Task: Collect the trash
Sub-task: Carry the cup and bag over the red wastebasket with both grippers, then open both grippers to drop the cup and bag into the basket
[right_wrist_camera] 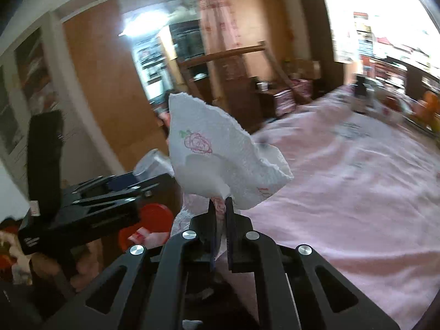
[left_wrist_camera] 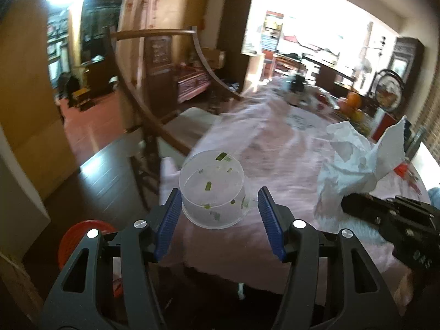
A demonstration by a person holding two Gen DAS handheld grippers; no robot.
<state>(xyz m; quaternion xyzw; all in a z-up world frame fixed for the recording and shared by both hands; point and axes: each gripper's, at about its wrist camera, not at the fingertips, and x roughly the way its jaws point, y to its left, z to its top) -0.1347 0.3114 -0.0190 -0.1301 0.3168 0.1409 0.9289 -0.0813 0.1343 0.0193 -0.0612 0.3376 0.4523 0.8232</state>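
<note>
My left gripper (left_wrist_camera: 218,194) holds a clear round plastic container (left_wrist_camera: 211,189) flecked with green scraps, its blue pads on either side. It hangs over the near edge of the pink-clothed table (left_wrist_camera: 275,148). My right gripper (right_wrist_camera: 221,202) is shut on a crumpled white paper towel (right_wrist_camera: 220,151) printed with a pink rose. In the left wrist view that towel (left_wrist_camera: 357,159) stands up at the right above the black right gripper (left_wrist_camera: 357,205). In the right wrist view the left gripper (right_wrist_camera: 132,184) shows at the left with the container (right_wrist_camera: 152,162) at its tip.
A red round bin (left_wrist_camera: 82,233) sits low on the floor left of the table, also visible as a red bin (right_wrist_camera: 155,216) below the left gripper. A wooden chair (left_wrist_camera: 154,121) stands beside the table. Oranges (left_wrist_camera: 353,101) and dark clutter crowd the table's far end.
</note>
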